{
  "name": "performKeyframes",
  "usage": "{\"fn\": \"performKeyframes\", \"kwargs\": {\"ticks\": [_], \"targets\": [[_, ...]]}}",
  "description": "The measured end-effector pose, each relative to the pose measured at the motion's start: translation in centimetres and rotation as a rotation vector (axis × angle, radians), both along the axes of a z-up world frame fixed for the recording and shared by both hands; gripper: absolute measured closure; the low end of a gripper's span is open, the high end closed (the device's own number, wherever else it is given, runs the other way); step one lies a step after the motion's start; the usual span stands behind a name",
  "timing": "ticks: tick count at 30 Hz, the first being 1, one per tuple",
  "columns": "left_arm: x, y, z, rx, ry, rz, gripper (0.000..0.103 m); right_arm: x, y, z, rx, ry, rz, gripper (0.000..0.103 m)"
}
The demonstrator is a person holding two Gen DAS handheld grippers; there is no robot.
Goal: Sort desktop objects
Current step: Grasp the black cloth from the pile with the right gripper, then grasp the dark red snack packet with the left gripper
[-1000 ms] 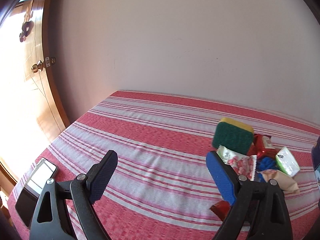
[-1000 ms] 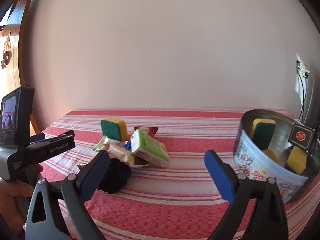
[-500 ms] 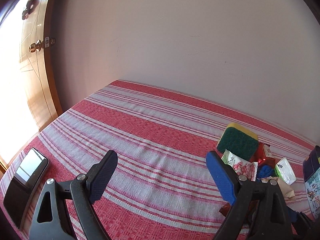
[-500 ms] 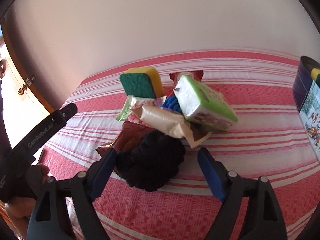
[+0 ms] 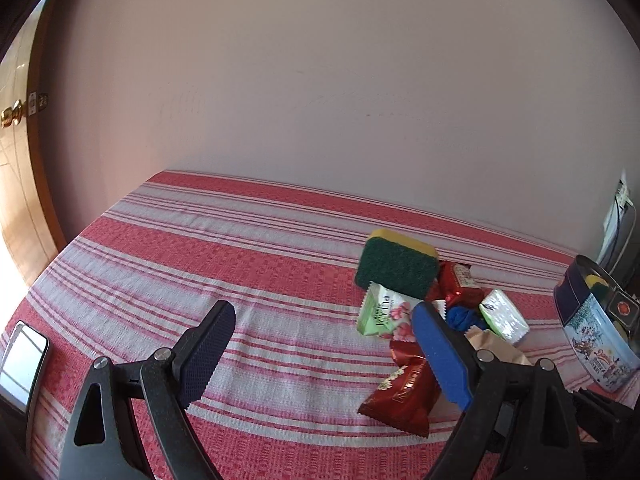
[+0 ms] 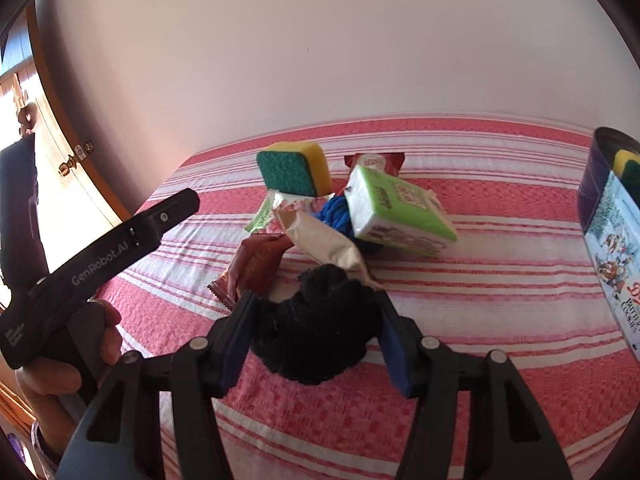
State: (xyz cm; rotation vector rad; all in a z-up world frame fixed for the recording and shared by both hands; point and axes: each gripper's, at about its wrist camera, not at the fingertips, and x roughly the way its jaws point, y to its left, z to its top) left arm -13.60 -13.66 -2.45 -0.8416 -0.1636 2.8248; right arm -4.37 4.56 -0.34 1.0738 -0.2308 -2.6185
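Striped tablecloth point(image 6: 480, 280): one loose sponge point(image 6: 294, 172), one tin point(image 6: 612, 232).

From the left claw point(image 5: 324, 356), bare striped worktop point(image 5: 224, 264) runs open from 9 round to 12 o'clock, blocked only by a phone point(image 5: 22, 360) at the 9 o'clock edge. At 1 to 3 o'clock a heap bars passage: green sponge point(image 5: 396, 268), red wrapper point(image 5: 404, 392), tissue pack point(image 5: 502, 316). The tin point(image 5: 596, 336) closes the far 3 o'clock side. Before the right claw point(image 6: 316, 340), black yarn point(image 6: 320, 320) fills the gap between its pads, with clear cloth between heap and tin.
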Motion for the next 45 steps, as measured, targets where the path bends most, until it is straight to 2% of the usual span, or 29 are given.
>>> {"fn": "performKeyframes", "kwargs": {"ticks": [3, 5, 11, 13, 20, 22, 26, 28, 31, 34, 38, 42, 45], "targets": [[0.6, 2.5, 0.3, -0.064, 0.025, -0.114, 0.011, 0.9, 2.2, 0.7, 0.010, 0.055, -0.049, 0.044], [1.0, 3.8, 0.3, -0.119, 0.042, -0.155, 0.011, 1.2, 3.6, 1.2, 0.029, 0.090, -0.090, 0.044], [0.1, 6.2, -0.9, -0.250, -0.042, -0.168, 0.011, 0.5, 6.6, 1.8, -0.011, 0.119, -0.164, 0.044], [-0.6, 6.1, -1.4, -0.246, -0.079, -0.168, 0.011, 0.2, 6.9, 2.0, -0.025, 0.123, -0.167, 0.044], [-3.7, 5.1, -4.0, -0.179, -0.308, -0.117, 0.015, 0.3, 7.3, 1.4, -0.056, 0.115, -0.160, 0.044], [-3.5, 5.8, -3.9, -0.218, -0.302, -0.105, 0.018, 0.4, 7.6, 1.5, -0.068, 0.114, -0.160, 0.044], [-3.1, 6.2, -3.6, -0.211, -0.286, -0.110, 0.034, 0.6, 7.7, 1.5, -0.074, 0.119, -0.161, 0.044], [-3.0, 6.0, -3.3, -0.206, -0.279, -0.079, 0.052, 0.8, 7.7, 1.6, -0.075, 0.130, -0.164, 0.044], [-2.5, 5.5, -2.9, -0.207, -0.261, -0.009, 0.053, 1.1, 7.8, 1.8, -0.075, 0.156, -0.173, 0.044], [-0.8, 4.8, -1.8, -0.182, -0.180, 0.060, 0.053, 1.9, 7.7, 2.3, -0.069, 0.209, -0.186, 0.044], [1.5, 5.0, 0.0, -0.197, -0.047, 0.157, 0.053, 3.5, 7.3, 3.4, -0.026, 0.329, -0.221, 0.044], [3.4, 5.4, 1.5, -0.219, 0.066, 0.228, 0.053, 5.6, 6.5, 4.6, 0.065, 0.477, -0.283, 0.044], [4.6, 5.7, 2.0, -0.228, 0.116, 0.246, 0.053, 6.4, 6.0, 5.0, 0.093, 0.524, -0.282, 0.044]]}}
